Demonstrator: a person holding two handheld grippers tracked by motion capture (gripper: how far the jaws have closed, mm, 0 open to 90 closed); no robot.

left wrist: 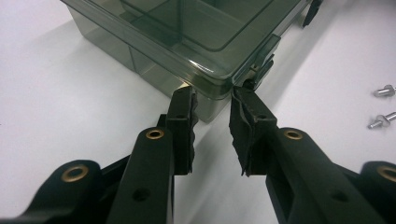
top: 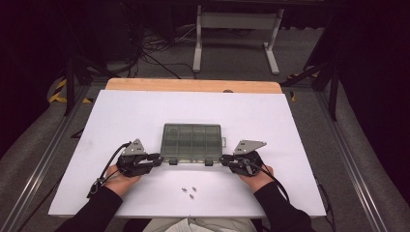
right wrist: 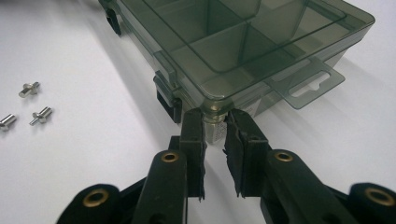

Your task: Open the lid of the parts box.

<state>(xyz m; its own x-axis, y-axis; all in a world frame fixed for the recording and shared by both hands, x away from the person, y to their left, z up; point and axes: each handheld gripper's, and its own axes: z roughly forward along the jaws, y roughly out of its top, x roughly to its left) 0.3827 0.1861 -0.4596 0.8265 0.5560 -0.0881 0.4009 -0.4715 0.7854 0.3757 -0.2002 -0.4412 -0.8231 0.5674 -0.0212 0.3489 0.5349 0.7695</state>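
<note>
A smoky translucent compartment box (top: 192, 140) lies with its lid down in the middle of the white table (top: 135, 111). My left gripper (top: 162, 157) is at its near left corner. In the left gripper view, the gripper (left wrist: 214, 95) pinches that corner of the box (left wrist: 196, 28) between its tips. My right gripper (top: 223, 158) is at the near right corner. In the right gripper view, the gripper (right wrist: 215, 119) clamps the corner post of the box (right wrist: 243, 37). Three small metal rivets (top: 188, 191) lie loose in front of the box.
The rivets (right wrist: 30, 88) lie between my two hands, near the table's front edge. A hang tab (right wrist: 310, 84) juts from the box's right side, and black latches (right wrist: 168, 102) sit on its front. A wooden strip (top: 193, 85) runs along the table's far edge.
</note>
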